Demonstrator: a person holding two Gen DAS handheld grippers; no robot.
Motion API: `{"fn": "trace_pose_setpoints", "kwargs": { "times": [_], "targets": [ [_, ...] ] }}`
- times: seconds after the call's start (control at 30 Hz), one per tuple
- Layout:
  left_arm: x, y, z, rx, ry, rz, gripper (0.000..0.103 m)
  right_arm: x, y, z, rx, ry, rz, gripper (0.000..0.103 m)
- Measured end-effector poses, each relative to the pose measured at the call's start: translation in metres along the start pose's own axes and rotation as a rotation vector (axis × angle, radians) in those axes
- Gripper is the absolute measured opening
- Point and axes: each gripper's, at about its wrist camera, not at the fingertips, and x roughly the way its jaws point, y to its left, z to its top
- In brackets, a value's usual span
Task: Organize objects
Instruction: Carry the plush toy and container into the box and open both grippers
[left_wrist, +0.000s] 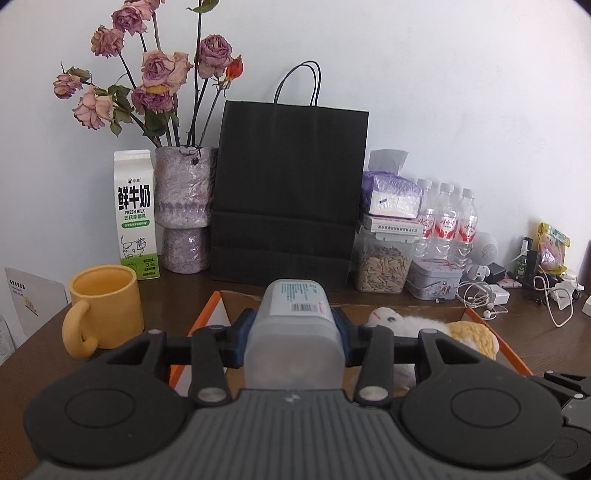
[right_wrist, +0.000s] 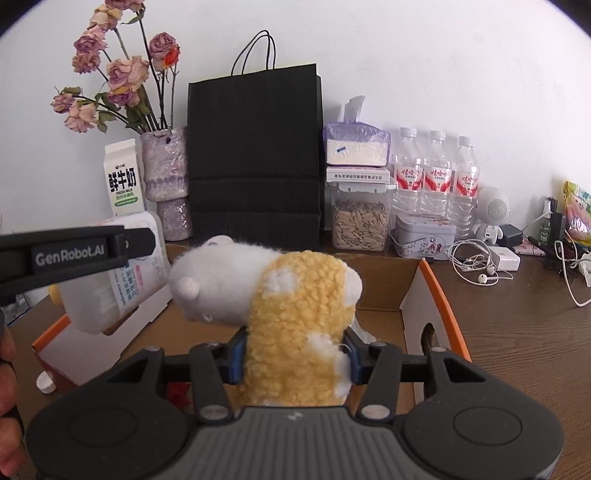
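Holding a frosted tub (left_wrist: 293, 332) in my left gripper (left_wrist: 291, 341), blue pads clamped on both its sides, barcode label facing up. It sits dead centre in the left view, above the near end of the cardboard box (left_wrist: 221, 306) with orange edges. In the right view the same tub (right_wrist: 110, 291) shows at mid left, over the box's left wall, with the left gripper's black finger (right_wrist: 74, 251) marked GenRobot.AI across it.

My right gripper (right_wrist: 295, 363) is clamped on a plush (right_wrist: 295, 314), pads squeezing the yellow woolly body; the white head points to the left of frame. The plush hangs over the open box (right_wrist: 436, 310), lower centre of the right view. In the left view it (left_wrist: 436, 328) peeks out at centre right, behind the gripper bar.

A white cap (right_wrist: 46, 384) lies at lower left on the table (right_wrist: 517, 332), beside the box. A yellow mug (left_wrist: 105, 310) stands left of the box in the left view. Along the wall at the back: milk carton (left_wrist: 136, 214), vase (left_wrist: 184, 206) of dried roses, black bag (left_wrist: 288, 192), seed jar (left_wrist: 382, 266), three water bottles (left_wrist: 447, 218), tin (left_wrist: 434, 282), earphones (right_wrist: 476, 266). Part of a hand (right_wrist: 7, 387) shows at the far left edge of the right view.
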Motion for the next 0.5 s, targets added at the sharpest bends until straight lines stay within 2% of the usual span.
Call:
{"fn": "trace_pose_setpoints", "kwargs": {
  "times": [0.1, 0.13, 0.17, 0.2, 0.23, 0.27, 0.4, 0.5],
  "targets": [
    [0.003, 0.000, -0.003, -0.004, 0.014, -0.010, 0.048, 0.004, -0.002, -0.002, -0.003, 0.009, -0.014, 0.053],
    [0.003, 0.000, -0.004, -0.011, 0.011, -0.010, 0.054, 0.004, -0.002, -0.003, -0.006, 0.012, -0.019, 0.054],
    [0.001, 0.001, -0.004, -0.016, 0.007, -0.011, 0.081, 0.005, -0.002, -0.004, -0.008, 0.016, -0.023, 0.063],
    [-0.001, 0.001, -0.004, -0.019, -0.004, -0.010, 0.103, 0.005, -0.003, -0.004, -0.003, 0.016, -0.024, 0.070],
    [-0.005, 0.000, -0.005, -0.020, -0.026, -0.001, 0.103, 0.004, -0.004, -0.004, 0.000, 0.013, -0.024, 0.085],
    [-0.008, -0.001, -0.004, -0.011, -0.044, 0.010, 0.103, 0.002, -0.004, -0.003, -0.001, 0.004, -0.023, 0.090],
    [-0.012, -0.004, -0.005, -0.001, -0.043, 0.011, 0.103, -0.002, -0.005, -0.004, 0.004, -0.006, -0.008, 0.096],
    [-0.012, -0.004, -0.005, -0.003, -0.036, 0.013, 0.103, -0.002, -0.006, -0.004, 0.006, 0.000, -0.001, 0.097]
  ]
}}
